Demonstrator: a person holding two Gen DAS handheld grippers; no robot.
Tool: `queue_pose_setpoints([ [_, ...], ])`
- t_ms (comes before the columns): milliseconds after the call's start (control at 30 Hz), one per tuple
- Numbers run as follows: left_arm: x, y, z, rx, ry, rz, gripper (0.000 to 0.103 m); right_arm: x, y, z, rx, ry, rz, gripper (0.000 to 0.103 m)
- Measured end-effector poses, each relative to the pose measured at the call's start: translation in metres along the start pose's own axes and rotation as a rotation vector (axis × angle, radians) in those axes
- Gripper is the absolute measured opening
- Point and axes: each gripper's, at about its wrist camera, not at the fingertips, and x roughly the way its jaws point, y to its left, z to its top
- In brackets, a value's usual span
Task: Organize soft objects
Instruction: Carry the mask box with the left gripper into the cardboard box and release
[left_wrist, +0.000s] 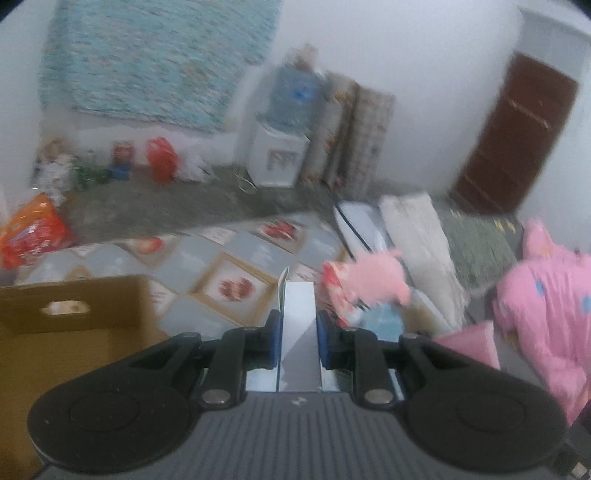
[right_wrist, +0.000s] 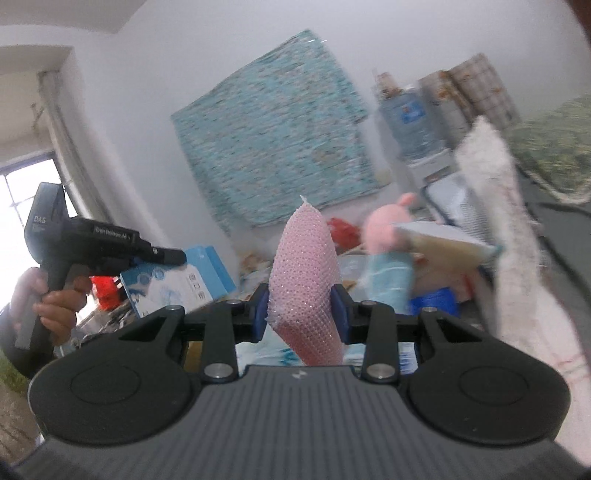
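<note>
Left gripper (left_wrist: 298, 332) clamps a flat white box (left_wrist: 298, 314) w/ a blue side; right gripper (right_wrist: 302, 314) clamps a pink sponge (right_wrist: 304, 280), both held up off the bed. Cardboard box (left_wrist: 74, 325) looks empty; pink plush (left_wrist: 373, 277), pink garment (left_wrist: 546, 314), towels unsorted. Early stage, I'd say.
</note>
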Motion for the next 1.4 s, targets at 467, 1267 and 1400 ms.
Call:
queue_pose_setpoints([
  [467, -0.040, 0.174, -0.020, -0.275, -0.034, 0.249, 0.021, 0.093, 0.109, -0.005, -0.019, 0.205, 0.267, 0.034],
  [1267, 0.057, 0.282, -0.038, -0.319, 0.098, 0.485, 0.021, 0.152, 0.118, -0.035, 0.095, 0.344, 0.334, 0.036],
  [1400, 0.037, 0.270, -0.036, -0.329, 0.062, 0.453, 0.024, 0.156, 0.117, -0.034, 0.084, 0.349, 0.332, 0.037],
])
